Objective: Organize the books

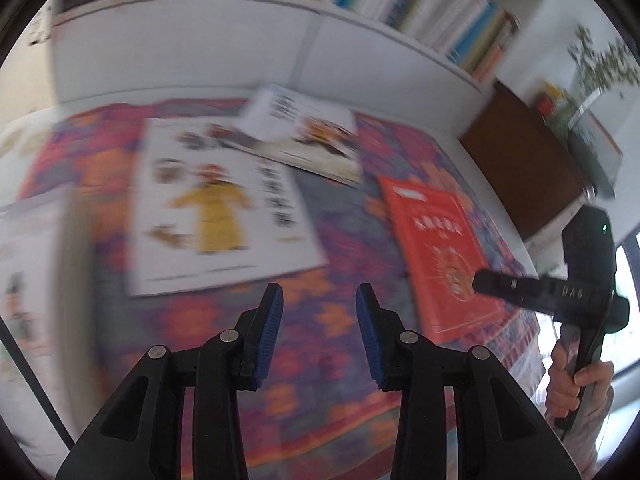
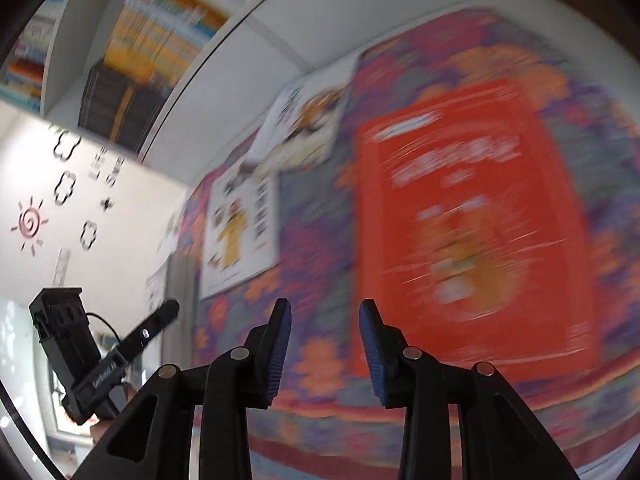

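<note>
A tabletop under a purple-and-orange patterned cloth [image 1: 320,344] is carrying three flat books: a large white picture book with a yellow-robed figure [image 1: 224,204] mid-cloth, a red hardcover book [image 1: 436,248] toward the right edge, and a smaller white illustrated book [image 1: 300,132] overlapping the large one near the back edge. The left hand-held gripper [image 1: 319,300] and right hand-held gripper [image 2: 324,316] are hovering partly open, gripping nothing.

The left gripper [image 1: 319,295] and right gripper [image 2: 325,311] tilt downward, jaws apart, apparently empty despite blur.
</note>
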### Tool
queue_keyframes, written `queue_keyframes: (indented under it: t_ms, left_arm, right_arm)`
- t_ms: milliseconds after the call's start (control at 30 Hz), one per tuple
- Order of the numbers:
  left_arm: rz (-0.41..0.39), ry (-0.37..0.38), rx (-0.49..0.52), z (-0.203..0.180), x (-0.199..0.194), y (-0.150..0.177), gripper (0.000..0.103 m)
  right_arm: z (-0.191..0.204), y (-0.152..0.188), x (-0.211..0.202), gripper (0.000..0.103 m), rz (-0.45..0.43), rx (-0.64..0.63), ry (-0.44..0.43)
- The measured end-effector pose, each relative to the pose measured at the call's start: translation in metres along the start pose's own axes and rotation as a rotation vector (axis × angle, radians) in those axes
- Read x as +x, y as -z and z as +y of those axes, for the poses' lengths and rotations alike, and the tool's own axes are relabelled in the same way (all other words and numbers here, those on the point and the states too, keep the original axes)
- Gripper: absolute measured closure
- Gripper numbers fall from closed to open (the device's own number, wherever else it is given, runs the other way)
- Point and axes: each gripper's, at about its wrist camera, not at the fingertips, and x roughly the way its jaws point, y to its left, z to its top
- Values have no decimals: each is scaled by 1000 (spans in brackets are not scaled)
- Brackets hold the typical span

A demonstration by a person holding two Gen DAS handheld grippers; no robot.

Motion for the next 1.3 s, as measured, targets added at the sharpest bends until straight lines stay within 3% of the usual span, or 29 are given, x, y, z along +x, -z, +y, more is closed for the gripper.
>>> queue_keyframes:
  t_ms: [267,433,600,767,867,1000,1133,1300]
  left_arm:
    - [66,62,35,-67,75,-10,68]
    - [118,55,14,-76,112,-13,68]
    - [68,74,5,-74,119,-15,68]
    - [-4,167,-50,-60,119,-6,68]
    - [-4,193,-58,-58,121,-9,68]
    - [-20,175,-19,-63,121,-6,68]
    - [24,253,-94,-56,123,-8,68]
    - [27,275,-93,-58,125,-7,68]
  right_arm:
    - [-93,-15,-39,64,-165,118,69]
    - [-121,-21,-34,63,-182,134,70]
    - [-125,-24,-30,54,-199,99,-6]
    - [-125,-14,-27,54,-249,75,-29]
    - [-121,-14,-26,54,-254,70,-11]
    - [-123,-14,-26,54,-247,73,-24]
    - [-127,-14,-27,54,-239,86,-47]
    - [-123,-12,-27,54,-248,67,-23]
